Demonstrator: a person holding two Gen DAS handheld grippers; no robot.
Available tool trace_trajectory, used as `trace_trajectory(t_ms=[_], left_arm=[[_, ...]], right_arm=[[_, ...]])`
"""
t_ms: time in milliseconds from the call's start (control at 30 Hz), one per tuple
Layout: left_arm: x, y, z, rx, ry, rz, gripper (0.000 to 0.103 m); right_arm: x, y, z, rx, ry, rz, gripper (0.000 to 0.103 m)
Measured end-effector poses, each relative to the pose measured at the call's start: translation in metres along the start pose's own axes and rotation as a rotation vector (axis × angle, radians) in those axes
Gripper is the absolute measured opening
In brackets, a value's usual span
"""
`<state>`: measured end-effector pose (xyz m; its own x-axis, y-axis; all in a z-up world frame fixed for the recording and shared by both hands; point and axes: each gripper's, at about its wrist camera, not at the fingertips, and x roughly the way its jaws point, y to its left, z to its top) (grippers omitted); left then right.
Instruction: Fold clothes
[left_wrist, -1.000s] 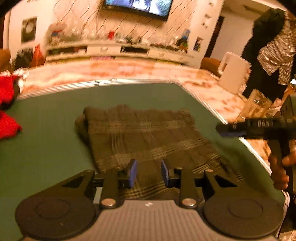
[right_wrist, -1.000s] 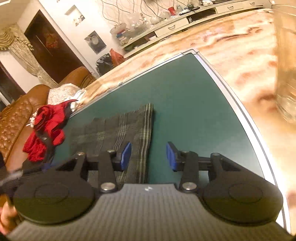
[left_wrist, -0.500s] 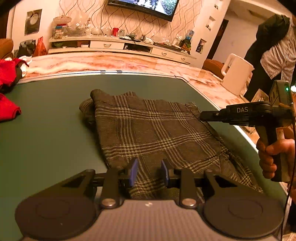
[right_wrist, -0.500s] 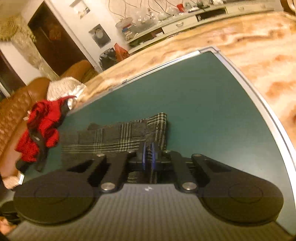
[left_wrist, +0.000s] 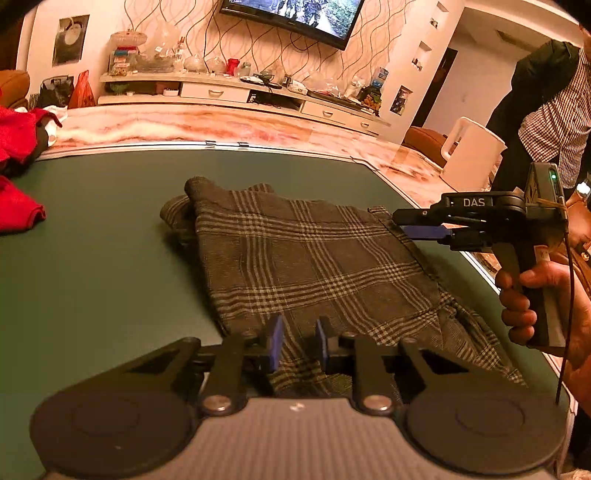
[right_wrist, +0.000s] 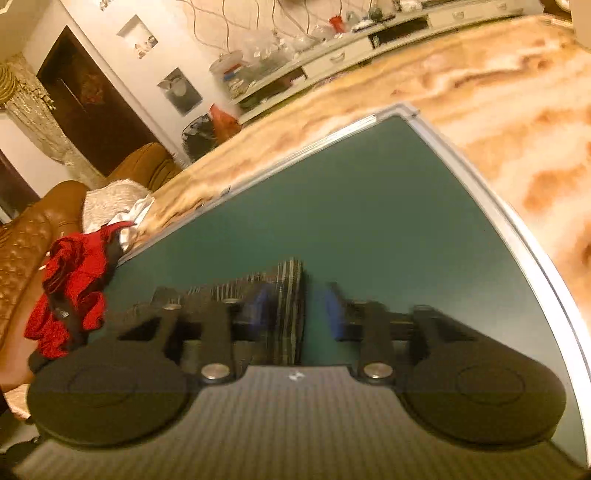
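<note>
Table: green top with a pale metal rim, carried the cloth and the red garments.
Cloth: grey plaid, lay folded flat across the middle of the table, reaching toward its right edge; a bunched fold sat at its far left corner, and its near right part lay rumpled by the near edge.
Red garments: heaped at the table's left edge, well apart from the cloth.
Left gripper: sat low at the cloth's near edge; the blue pads stood a little apart with plaid fabric running between them, and no clamping on the fabric was visible.
Right gripper: held in a hand at the table's right edge, pointing at the cloth's far right corner; the wrist view was blurred, the fingers stood apart, and the cloth's edge lay between them without either pad touching it.
</note>
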<state>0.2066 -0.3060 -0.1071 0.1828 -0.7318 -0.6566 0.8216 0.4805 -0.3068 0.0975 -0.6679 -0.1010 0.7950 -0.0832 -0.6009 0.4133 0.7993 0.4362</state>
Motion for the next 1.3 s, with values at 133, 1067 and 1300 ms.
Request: trace_trajectory(t_ms=[133, 1067, 1300], left_arm=[[-0.001, -0.001, 0.001, -0.003, 0.003, 0.0, 0.024], [-0.028, -0.074, -0.023, 0.182, 0.061, -0.037, 0.038], [-0.025, -0.088, -0.035, 0.191, 0.09, 0.022, 0.039]], right_arm=[[-0.004, 0.009, 0.0, -0.041, -0.016, 0.012, 0.025], [-0.072, 0.022, -0.079, -0.25, 0.081, 0.054, 0.028], [-0.113, 0.041, -0.123, -0.348, 0.138, 0.07, 0.027]])
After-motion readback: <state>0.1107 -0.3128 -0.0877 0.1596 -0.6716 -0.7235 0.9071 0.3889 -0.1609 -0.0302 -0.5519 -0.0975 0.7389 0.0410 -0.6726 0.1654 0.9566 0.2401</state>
